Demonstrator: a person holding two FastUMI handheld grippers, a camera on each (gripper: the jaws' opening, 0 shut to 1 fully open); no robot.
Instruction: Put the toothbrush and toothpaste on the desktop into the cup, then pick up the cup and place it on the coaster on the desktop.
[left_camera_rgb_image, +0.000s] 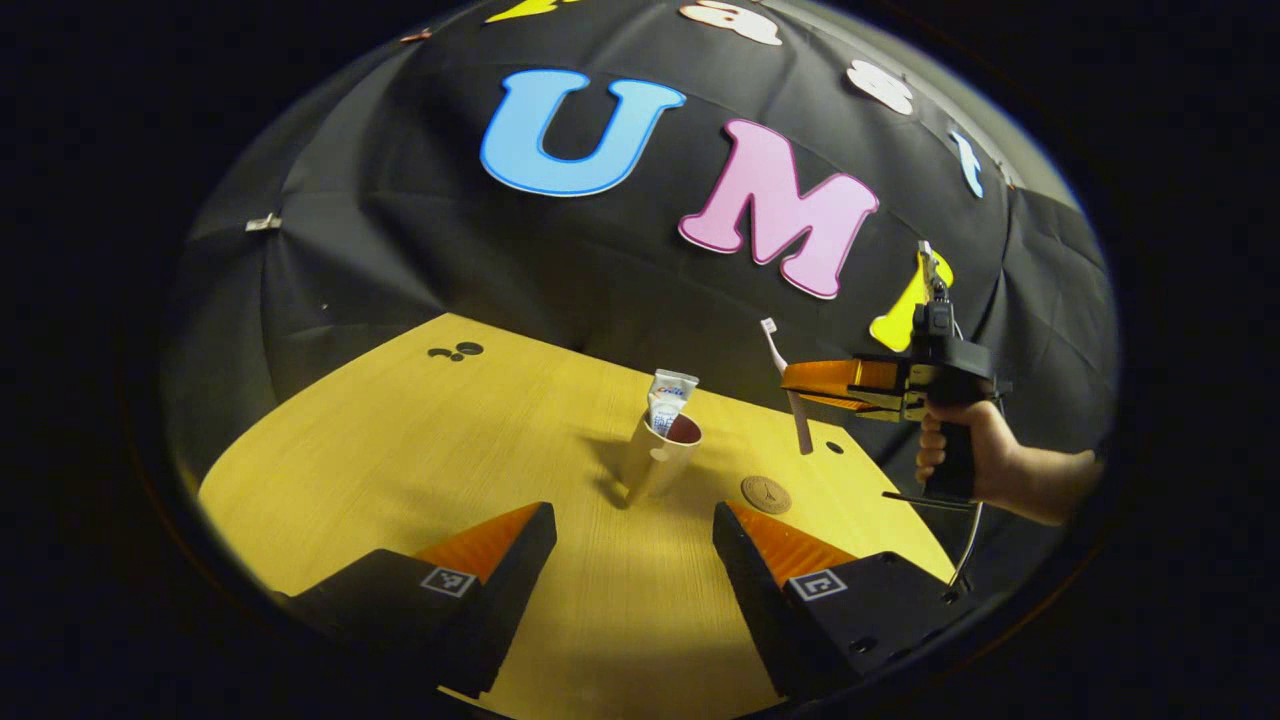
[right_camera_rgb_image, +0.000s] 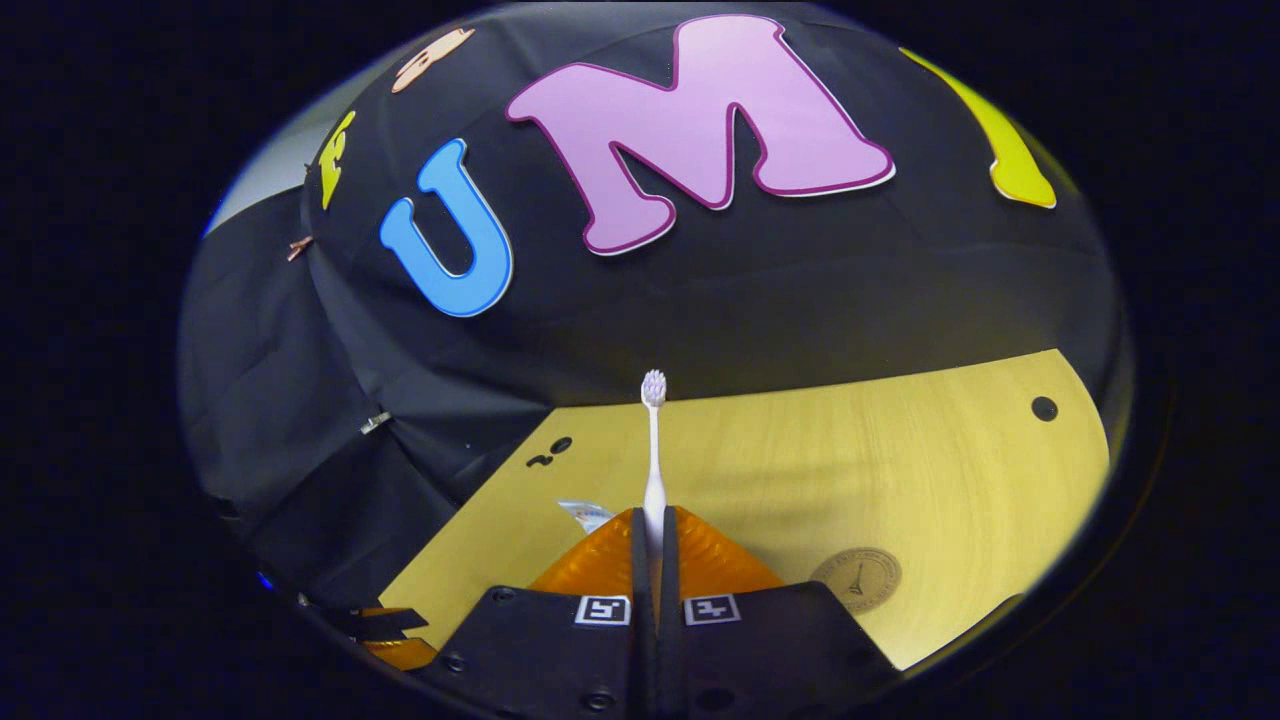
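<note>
Two grippers are in use over the wooden desktop (left_camera_rgb_image: 420, 450). The left gripper (left_camera_rgb_image: 634, 545) hovers low with its fingers spread wide apart and nothing between them. Ahead of it stands the cup (left_camera_rgb_image: 660, 455), upright on the desktop, with the toothpaste (left_camera_rgb_image: 668, 398) already standing inside it, cap end down. The coaster (left_camera_rgb_image: 766, 494) lies flat just to the right of the cup, apart from it and bare. In the left gripper view, the right gripper (left_camera_rgb_image: 800, 385), held by a hand (left_camera_rgb_image: 975, 455), is raised above the desktop, to the right of the cup. Its fingers are closed together on the toothbrush (right_camera_rgb_image: 654, 460), clamping the handle; the bristle head points up and away, clear of the desktop.
</note>
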